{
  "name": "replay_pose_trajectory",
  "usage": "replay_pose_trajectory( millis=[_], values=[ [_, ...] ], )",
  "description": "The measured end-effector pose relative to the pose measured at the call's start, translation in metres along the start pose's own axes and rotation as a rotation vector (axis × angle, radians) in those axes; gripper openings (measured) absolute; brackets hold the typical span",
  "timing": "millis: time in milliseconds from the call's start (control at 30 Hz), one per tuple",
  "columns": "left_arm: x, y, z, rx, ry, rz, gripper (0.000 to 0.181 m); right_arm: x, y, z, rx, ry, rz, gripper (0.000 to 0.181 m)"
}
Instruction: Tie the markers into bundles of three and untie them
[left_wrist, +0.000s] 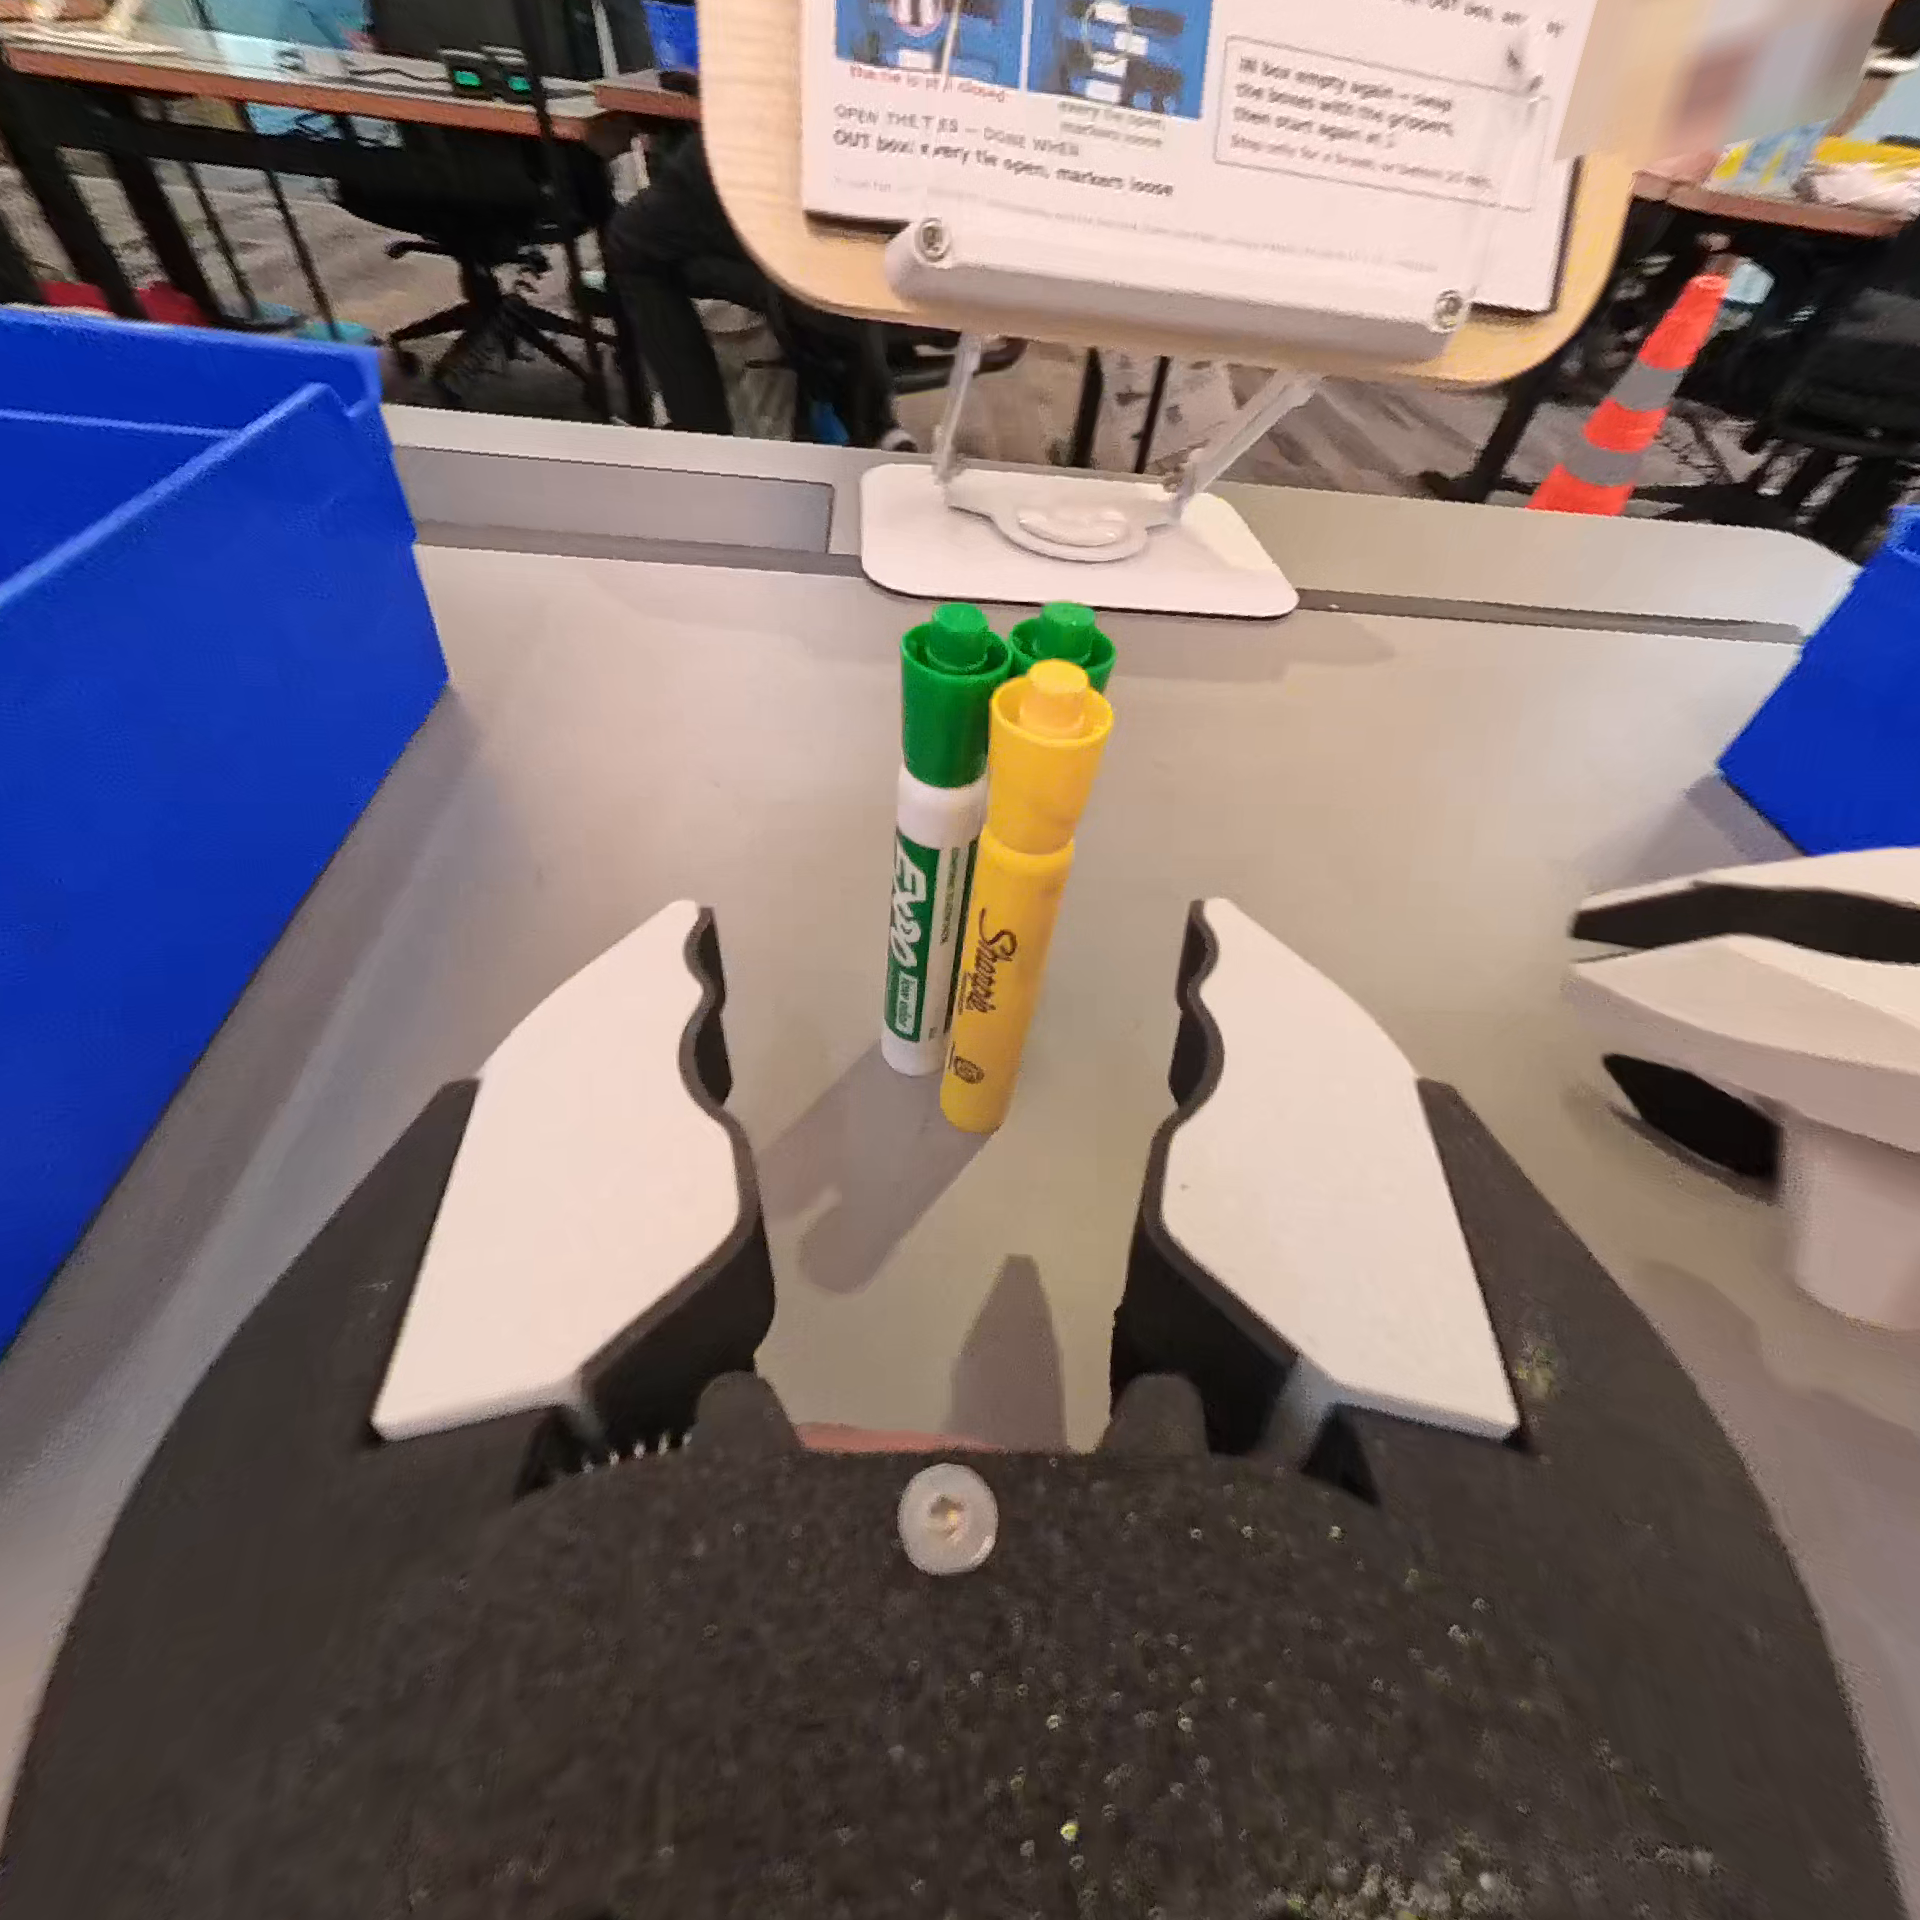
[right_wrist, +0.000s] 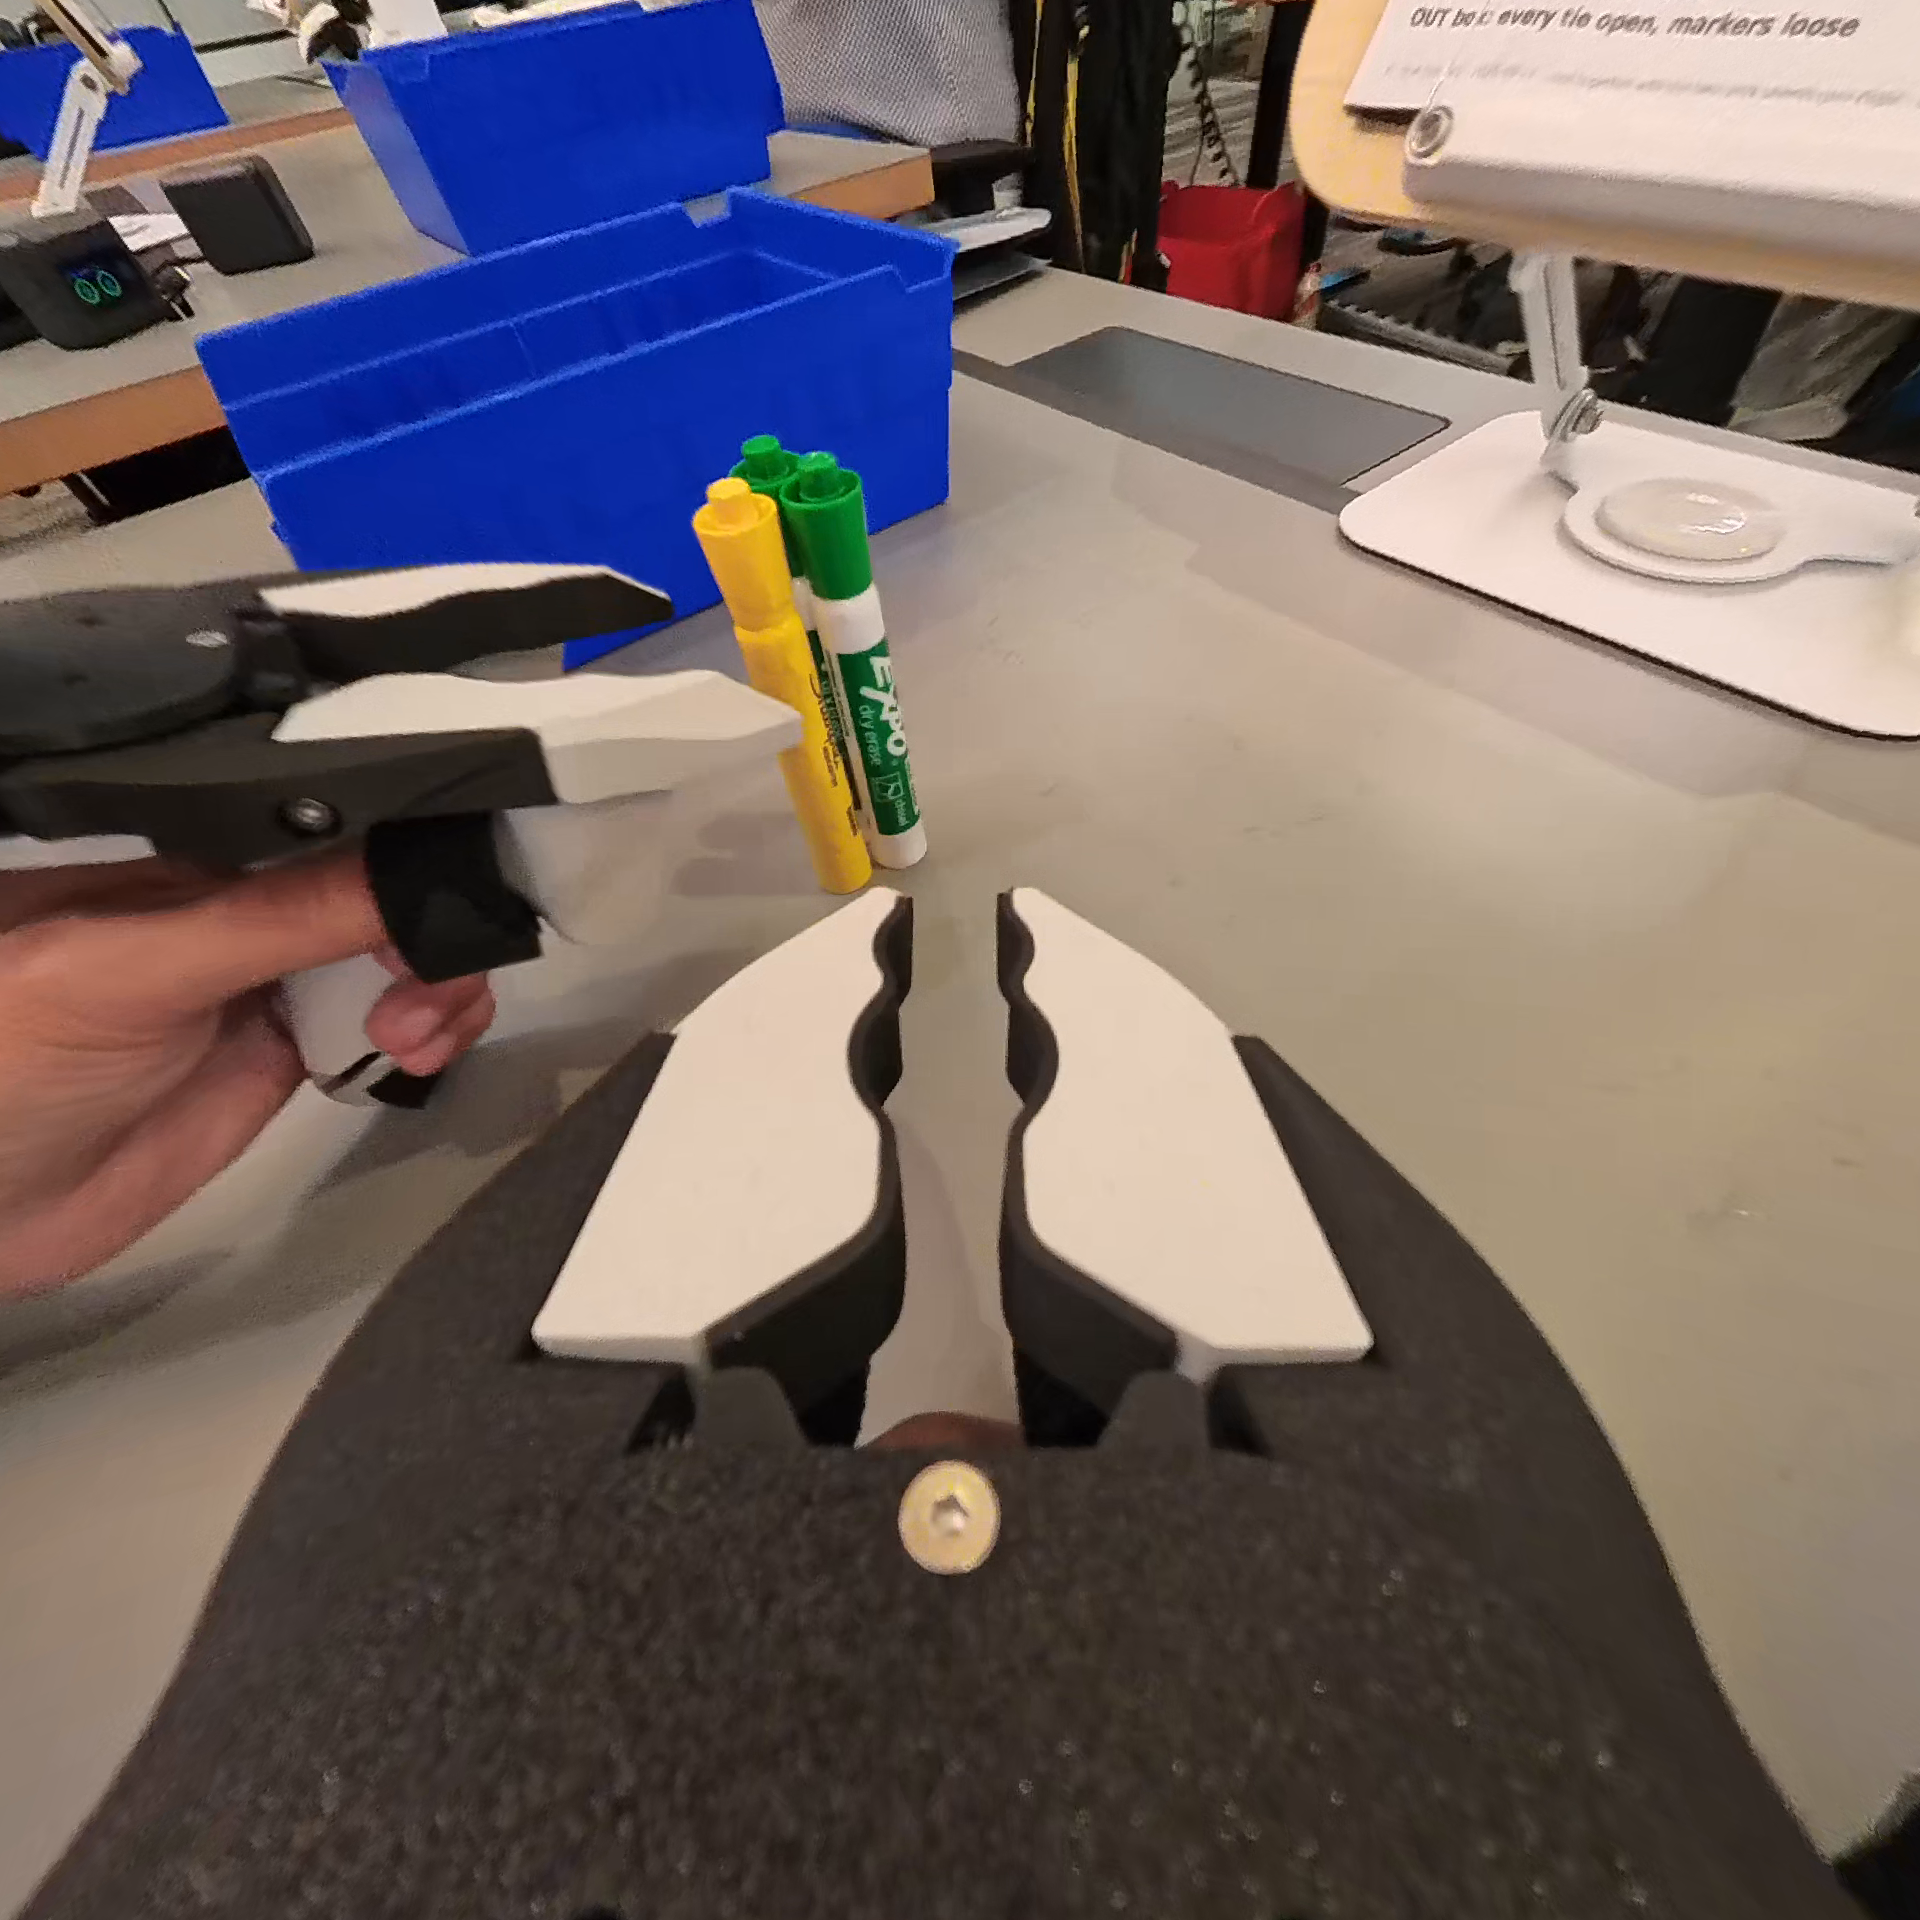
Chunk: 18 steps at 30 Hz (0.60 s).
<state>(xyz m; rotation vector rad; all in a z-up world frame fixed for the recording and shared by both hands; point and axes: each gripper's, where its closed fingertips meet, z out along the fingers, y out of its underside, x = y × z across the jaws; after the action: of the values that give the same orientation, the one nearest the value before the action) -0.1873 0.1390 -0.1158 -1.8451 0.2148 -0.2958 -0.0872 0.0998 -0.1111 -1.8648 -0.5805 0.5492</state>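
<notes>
Three markers stand upright together on the grey table (left_wrist: 1455, 831): a yellow marker (left_wrist: 1023, 894) in front, a green marker (left_wrist: 935, 831) at its left, and a second green marker (left_wrist: 1065, 639) behind. I see no tie around them. My left gripper (left_wrist: 951, 935) is open and empty, its fingers just short of the markers on either side. In the right wrist view the yellow marker (right_wrist: 779, 675) and a green marker (right_wrist: 862, 665) stand just beyond my right gripper (right_wrist: 956, 904), which is empty with its jaws nearly together. The left gripper (right_wrist: 727, 665) comes in from the left.
A blue bin (left_wrist: 208, 727) stands at the left and shows in the right wrist view (right_wrist: 582, 416); another blue bin (left_wrist: 1839, 727) is at the right edge. A white stand (left_wrist: 1081, 540) with a sheet is behind the markers. A hand (right_wrist: 156, 1039) holds the left gripper. The right gripper (left_wrist: 1579, 951) shows at the right.
</notes>
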Motion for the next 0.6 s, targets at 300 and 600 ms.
replay_pose_trajectory(
  millis=[300,600],
  values=[
    [-0.004,-0.015,0.032,0.028,-0.143,0.001,0.08,0.001,-0.008,-0.009,0.021,-0.033,0.013,0.015],
    [-0.004,-0.008,0.049,-0.02,-0.169,-0.014,0.062,0.002,-0.008,-0.011,0.019,-0.052,0.005,0.014]
  ],
)
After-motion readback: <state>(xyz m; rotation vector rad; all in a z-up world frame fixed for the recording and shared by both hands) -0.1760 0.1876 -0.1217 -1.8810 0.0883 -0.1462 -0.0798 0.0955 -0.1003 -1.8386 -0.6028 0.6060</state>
